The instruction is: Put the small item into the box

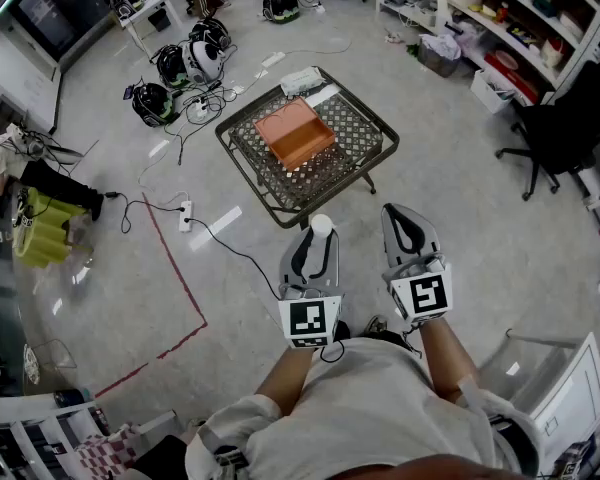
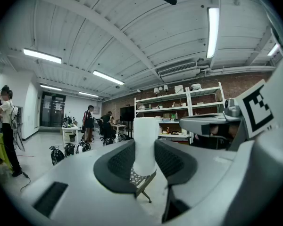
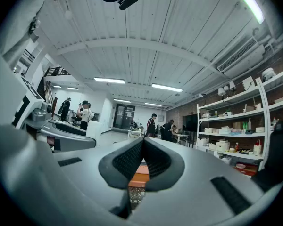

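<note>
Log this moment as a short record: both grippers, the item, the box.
left gripper: shut on the white item, which stands upright between its jaws
right gripper: shut, nothing between its jaws
orange box: open-topped, on the mesh table, ahead of both grippers
task state: white item not yet in the orange box

Low mesh table w/ dark frame, orange box at ctr, white item on far corner

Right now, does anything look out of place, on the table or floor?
Nothing is spilled or broken. The orange box sits flat on the mesh table, and the left gripper holds the white item upright. Only a cable trails across the floor.
</note>
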Demonstrator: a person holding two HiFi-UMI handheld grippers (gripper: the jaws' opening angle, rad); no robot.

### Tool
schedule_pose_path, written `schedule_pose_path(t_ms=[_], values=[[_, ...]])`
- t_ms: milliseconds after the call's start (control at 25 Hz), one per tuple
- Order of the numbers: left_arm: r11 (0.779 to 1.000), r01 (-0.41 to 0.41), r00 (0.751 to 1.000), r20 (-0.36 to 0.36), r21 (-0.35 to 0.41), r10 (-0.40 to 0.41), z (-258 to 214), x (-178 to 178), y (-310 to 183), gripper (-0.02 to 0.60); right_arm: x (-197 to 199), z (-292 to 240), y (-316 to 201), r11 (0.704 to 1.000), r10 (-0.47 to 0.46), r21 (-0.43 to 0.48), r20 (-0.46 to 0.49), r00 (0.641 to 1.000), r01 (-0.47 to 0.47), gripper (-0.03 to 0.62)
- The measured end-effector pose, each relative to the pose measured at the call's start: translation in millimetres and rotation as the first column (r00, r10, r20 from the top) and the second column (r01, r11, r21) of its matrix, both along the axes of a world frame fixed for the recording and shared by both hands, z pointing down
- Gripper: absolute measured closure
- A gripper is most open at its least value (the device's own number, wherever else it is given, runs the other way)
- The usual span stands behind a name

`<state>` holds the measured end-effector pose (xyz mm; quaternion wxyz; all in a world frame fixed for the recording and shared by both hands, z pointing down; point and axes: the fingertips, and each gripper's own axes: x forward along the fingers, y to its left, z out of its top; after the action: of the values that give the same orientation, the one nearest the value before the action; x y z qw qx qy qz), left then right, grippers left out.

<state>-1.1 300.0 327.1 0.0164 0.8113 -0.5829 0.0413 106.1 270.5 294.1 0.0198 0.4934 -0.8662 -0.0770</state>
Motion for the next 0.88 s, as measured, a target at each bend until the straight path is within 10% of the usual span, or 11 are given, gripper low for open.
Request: schedule_pose_path(t_ms=[880], values=[[0.997,-0.07,0.996,-0.059,-0.015,0.069,16,-70,-58,0.448,-79,8,-48,1.0,0.013,-0.018,-0.038,0.999,-0.014,0.591]])
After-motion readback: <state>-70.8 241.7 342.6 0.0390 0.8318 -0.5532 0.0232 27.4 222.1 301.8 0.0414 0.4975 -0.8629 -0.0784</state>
